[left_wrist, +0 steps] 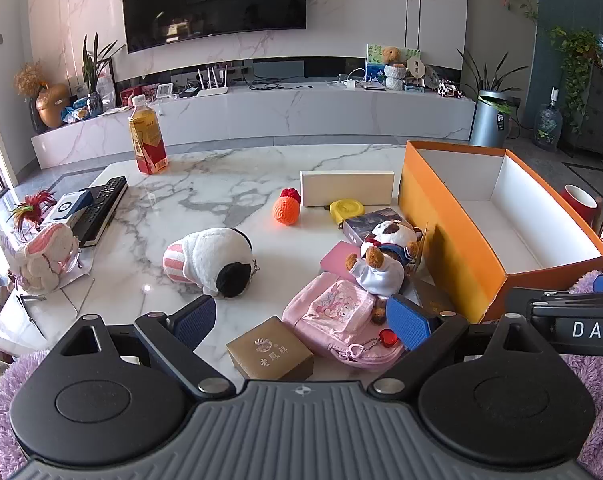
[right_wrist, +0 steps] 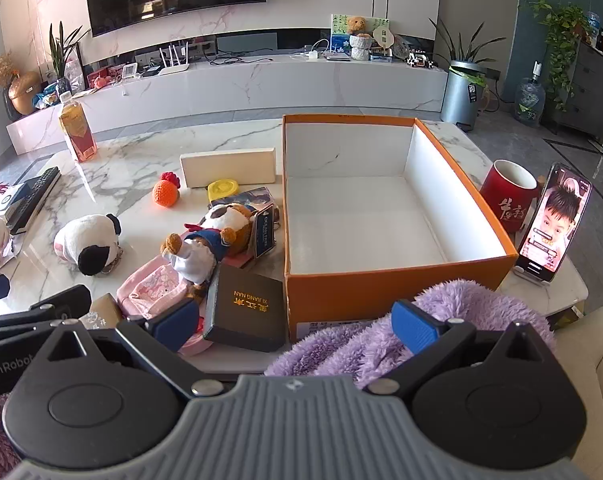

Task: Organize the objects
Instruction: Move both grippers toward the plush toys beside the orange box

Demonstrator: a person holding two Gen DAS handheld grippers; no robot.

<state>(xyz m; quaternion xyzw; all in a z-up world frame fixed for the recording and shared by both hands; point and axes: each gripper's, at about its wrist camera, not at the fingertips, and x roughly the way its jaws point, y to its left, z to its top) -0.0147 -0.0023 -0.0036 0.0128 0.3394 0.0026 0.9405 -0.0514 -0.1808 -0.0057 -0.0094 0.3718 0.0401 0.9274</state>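
Note:
An open orange box (left_wrist: 453, 232) with a white, empty inside (right_wrist: 361, 216) stands on the marble table at the right. Beside it lie a bear plush in a white shirt (left_wrist: 385, 256) (right_wrist: 205, 240), a pink pouch (left_wrist: 337, 316) (right_wrist: 153, 288), a gold box (left_wrist: 269, 354), a dark box (right_wrist: 245, 308), a black-and-white plush (left_wrist: 213, 260) (right_wrist: 87, 242), an orange knitted ball (left_wrist: 286, 210) (right_wrist: 165, 193), a yellow tape measure (left_wrist: 347, 209) (right_wrist: 222, 189) and a cream box (left_wrist: 346, 189) (right_wrist: 228, 168). My left gripper (left_wrist: 301, 320) is open and empty above the gold box and pouch. My right gripper (right_wrist: 297, 322) is open and empty before the orange box's near wall.
A drink bottle (left_wrist: 147, 140) (right_wrist: 77, 130), a remote (left_wrist: 101, 208) and a pink bunny plush (left_wrist: 41, 256) are at the left. A red mug (right_wrist: 509, 192) and a phone on a stand (right_wrist: 553, 224) are right of the box. A purple fuzzy cloth (right_wrist: 373, 332) lies at the near edge.

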